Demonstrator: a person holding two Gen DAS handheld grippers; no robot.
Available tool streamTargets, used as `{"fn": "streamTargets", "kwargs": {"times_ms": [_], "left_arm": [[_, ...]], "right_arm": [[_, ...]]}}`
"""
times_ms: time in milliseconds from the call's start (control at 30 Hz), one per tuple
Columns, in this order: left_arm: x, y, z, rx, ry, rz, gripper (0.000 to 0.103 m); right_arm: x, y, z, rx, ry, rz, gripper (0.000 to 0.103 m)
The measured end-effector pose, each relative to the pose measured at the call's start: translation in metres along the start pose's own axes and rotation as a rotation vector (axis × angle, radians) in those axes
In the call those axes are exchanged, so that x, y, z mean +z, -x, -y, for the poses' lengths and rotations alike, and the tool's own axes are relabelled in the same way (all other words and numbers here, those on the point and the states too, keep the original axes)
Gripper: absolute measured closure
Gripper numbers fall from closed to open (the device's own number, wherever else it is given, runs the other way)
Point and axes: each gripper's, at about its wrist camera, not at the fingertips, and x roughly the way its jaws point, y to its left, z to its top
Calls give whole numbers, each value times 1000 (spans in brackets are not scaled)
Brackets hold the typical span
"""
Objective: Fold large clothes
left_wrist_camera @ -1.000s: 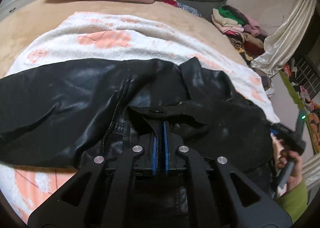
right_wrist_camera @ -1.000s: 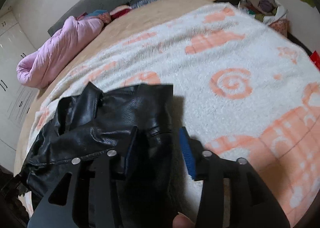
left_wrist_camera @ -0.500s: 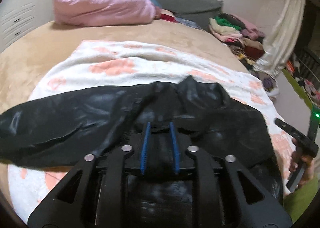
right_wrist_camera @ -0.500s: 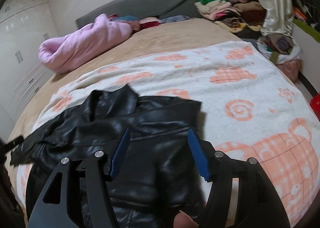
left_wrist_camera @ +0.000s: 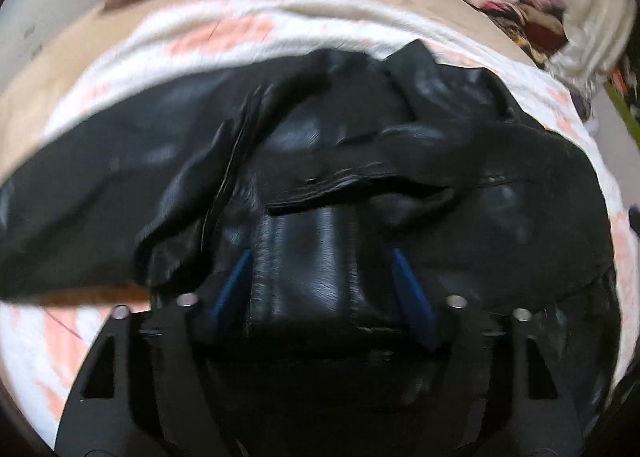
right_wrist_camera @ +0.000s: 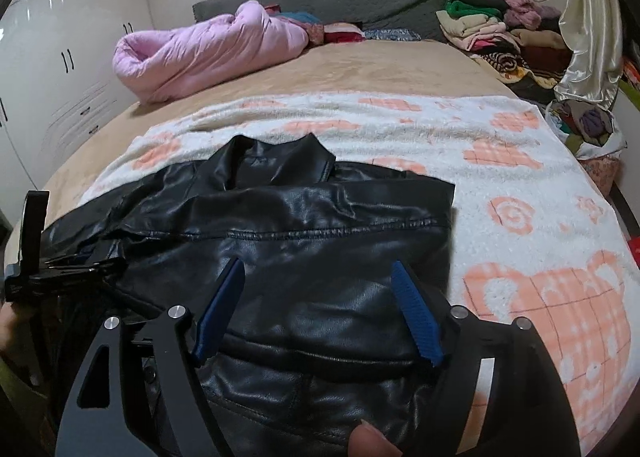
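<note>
Across the near half of the bed (left_wrist_camera: 60, 69), in the left wrist view, the black leather jacket (left_wrist_camera: 360, 129) lay spread over the white and orange blanket (left_wrist_camera: 224, 29), one sleeve stretched far to the left and the collar pointing away. The left gripper (left_wrist_camera: 322, 257) hung low over the jacket's near middle with its jaws wide apart, a raised ridge of leather standing between the blue pads (left_wrist_camera: 236, 277) but, as far as the blurred picture showed, not pinched. The risk there seemed to be a bite on that thick bunched ridge: stiff, slick leather could slide out of the pads or drag the layers under it, and the long left sleeve might trail and undo any fold. From the right wrist view, the jacket (right_wrist_camera: 304, 225) sat sharper, its right edge squared off near the blanket's (right_wrist_camera: 520, 161) spiral pattern and a stitched seam running across. The right gripper (right_wrist_camera: 320, 277) hovered above the near panel, its jaws likewise parted and holding nothing, while the left gripper (right_wrist_camera: 60, 273) showed at the far left edge. If only one side were lifted, the heavy panel would probably sag and crease crookedly; springy leather might also reopen once let go. A pink quilt (right_wrist_camera: 208, 49) and piled clothes (right_wrist_camera: 488, 33) lay well apart at the far end, out of harm's way.
</note>
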Motion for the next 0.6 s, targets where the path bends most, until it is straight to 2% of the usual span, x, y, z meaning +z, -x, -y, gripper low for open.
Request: {"fn": "streamTargets", "kwargs": {"times_ms": [33,100,200,267,433,533,600], "left_arm": [[-2,0,-5,-26,18,9,37],[-5,3,-4,-27,6,22,37],[-8,5,-6,-40,9,34,37],[-9,8,-9,-62,21,36,37],[-13,30,-16,-87,19,65,38],[-16,44,-16,-100,14,91,38],[-15,53,-18,-104,14,104,38]], "right_arm": [[-2,-4,0,-10,0,-15,28],[-8,-15,4,-37,-19,-61,28],[-20,-40,21,-94,-90,-179,28],[-28,-49,29,-72,-132,-205,28],[-22,-31,21,-73,-123,-132,26],[-21,-15,14,-57,-140,-82,9],[-24,-6,8,-35,-152,-64,8]]}}
